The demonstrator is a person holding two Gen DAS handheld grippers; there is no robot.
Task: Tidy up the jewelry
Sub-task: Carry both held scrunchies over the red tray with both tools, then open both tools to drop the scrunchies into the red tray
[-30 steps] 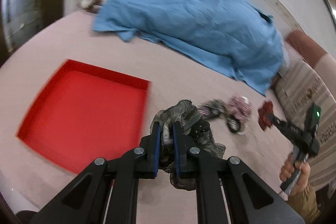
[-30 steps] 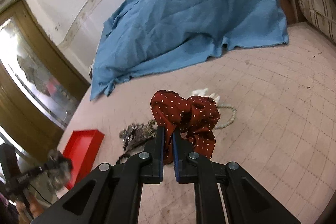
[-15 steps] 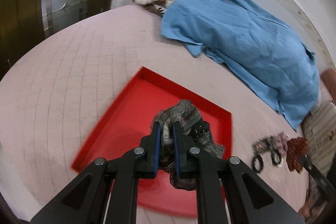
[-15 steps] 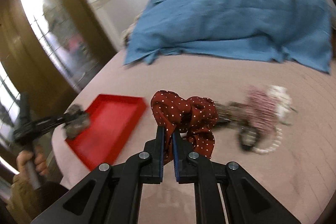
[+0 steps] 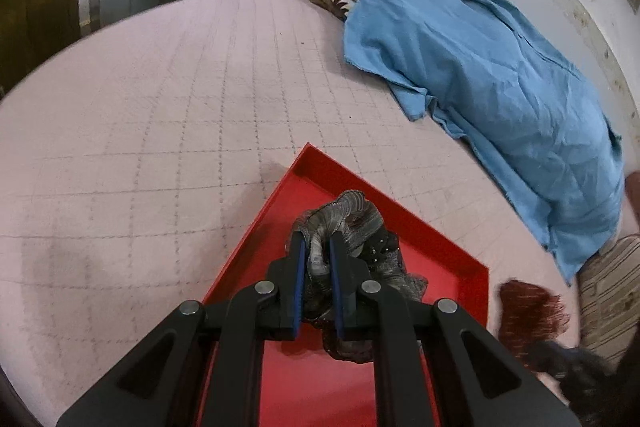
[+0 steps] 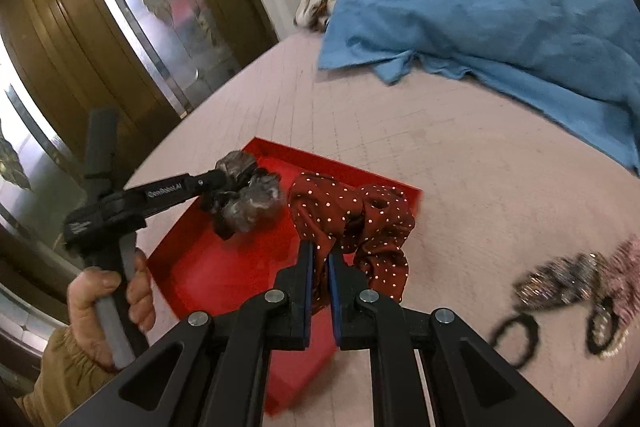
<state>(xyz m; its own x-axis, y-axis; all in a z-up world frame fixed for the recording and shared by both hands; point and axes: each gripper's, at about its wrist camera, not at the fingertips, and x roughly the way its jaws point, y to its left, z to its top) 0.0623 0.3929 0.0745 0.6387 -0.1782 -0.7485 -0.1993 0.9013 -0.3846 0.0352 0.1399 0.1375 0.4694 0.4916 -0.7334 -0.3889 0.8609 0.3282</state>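
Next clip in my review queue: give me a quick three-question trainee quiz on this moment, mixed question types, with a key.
1. True or false: the left gripper is shut on the grey scrunchie above the red tray.
2. Multiple choice: what does the right gripper hold? A) a pearl bracelet B) the red polka-dot scrunchie C) nothing
3. Fill in: the glittery hair ties not yet picked up lie on the pink ____, outside the tray.

Key: 1 true; 2 B; 3 bedcover.
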